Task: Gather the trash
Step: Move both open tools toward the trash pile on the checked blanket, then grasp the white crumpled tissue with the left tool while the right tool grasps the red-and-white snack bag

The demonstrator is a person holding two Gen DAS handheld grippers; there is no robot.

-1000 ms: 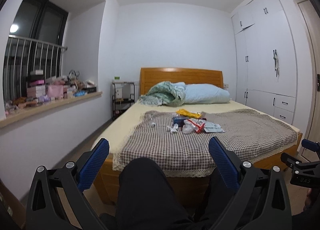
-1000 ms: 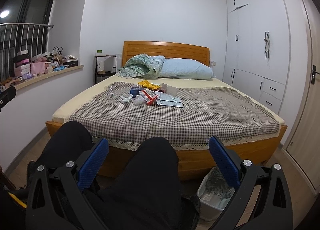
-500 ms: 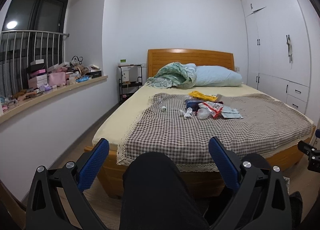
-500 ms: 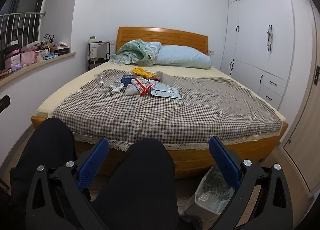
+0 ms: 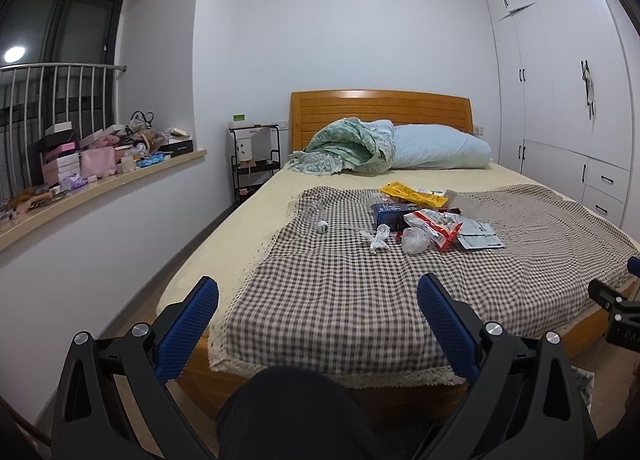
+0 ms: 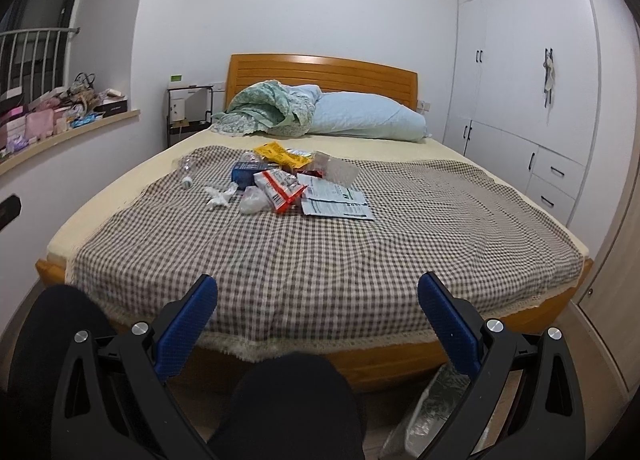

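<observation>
Lying heaped mid-bed on the checked cloth [image 6: 320,252], the trash [image 6: 276,184] — a yellow packet [image 6: 280,154], a red-and-white wrapper [image 6: 280,186], a blue carton [image 6: 246,174], crumpled tissue [image 6: 220,196], printed sheets [image 6: 338,202] — looks gathered there for picking up. Both the left gripper [image 5: 318,312] and right gripper [image 6: 318,312] hang short of the bed with fingers spread wide and empty, likely readied for a first grab. The lined bin [image 6: 432,416] waits by the bed's foot; print on the wrappers is too small to read.

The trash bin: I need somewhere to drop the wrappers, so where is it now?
In the right wrist view the trash bin stands on the floor at the foot of the bed, low right, partly hidden behind the right gripper.
</observation>
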